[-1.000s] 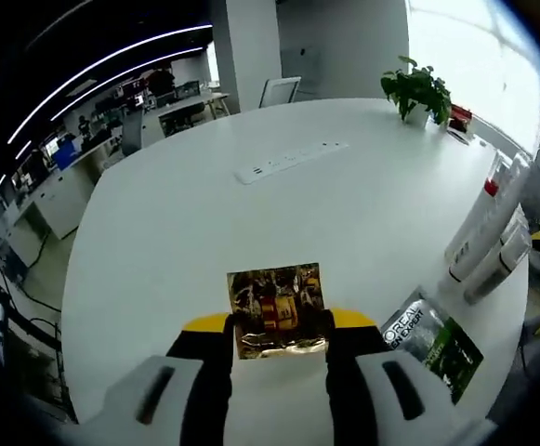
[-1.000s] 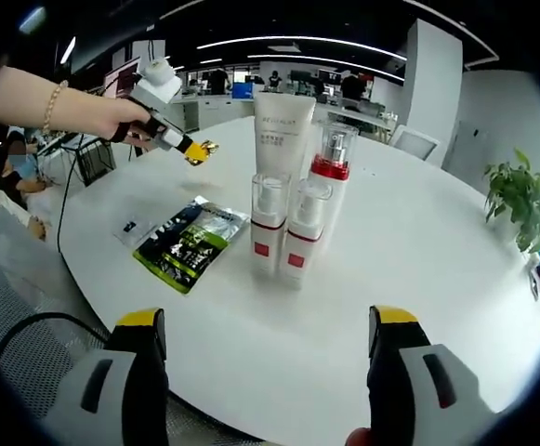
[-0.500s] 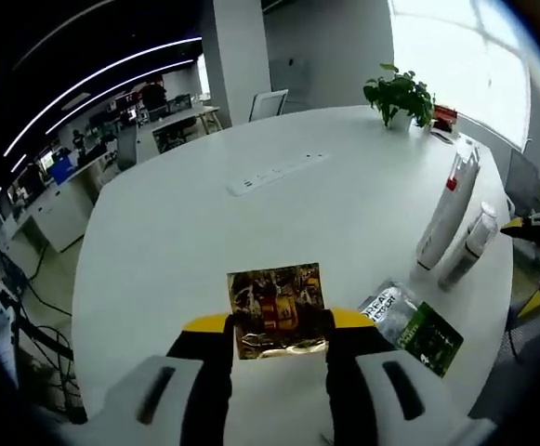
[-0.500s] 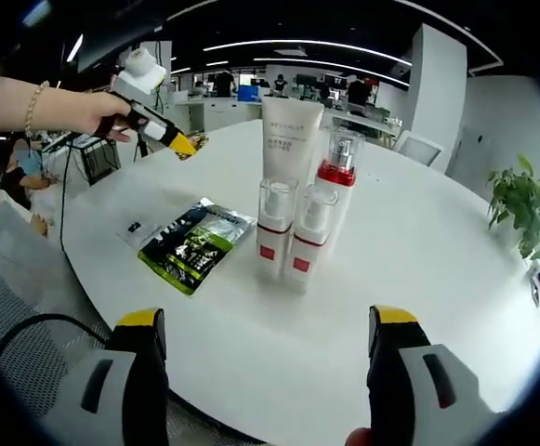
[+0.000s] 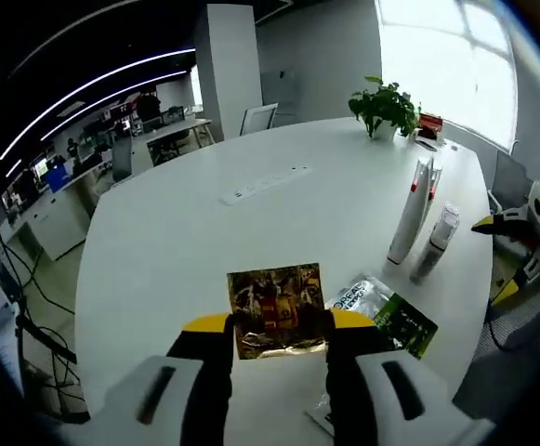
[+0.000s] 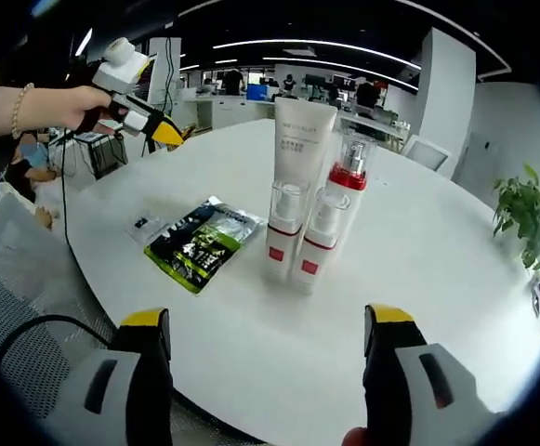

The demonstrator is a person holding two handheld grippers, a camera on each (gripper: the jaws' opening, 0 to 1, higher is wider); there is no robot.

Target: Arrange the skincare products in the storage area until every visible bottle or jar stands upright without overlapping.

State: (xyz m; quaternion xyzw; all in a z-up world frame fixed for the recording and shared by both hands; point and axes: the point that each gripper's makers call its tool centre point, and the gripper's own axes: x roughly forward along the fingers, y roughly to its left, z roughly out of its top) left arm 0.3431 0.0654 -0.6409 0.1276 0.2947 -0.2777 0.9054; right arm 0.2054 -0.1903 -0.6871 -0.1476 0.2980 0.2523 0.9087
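In the left gripper view, our left claw (image 5: 277, 327) is clamped on a small gold sachet (image 5: 276, 308), held above the white table (image 5: 186, 223). Ahead and to its right a green packet (image 5: 386, 316) lies flat, with the bottles (image 5: 418, 228) standing upright beyond it and a potted plant (image 5: 386, 104) farther off.

In the right gripper view, our right claw (image 6: 262, 348) hangs wide open, gripping nothing. The green packet lies ahead to its left; the tube (image 6: 298, 153) and pump bottles (image 6: 309, 237) stand upright straight ahead, touching one another.
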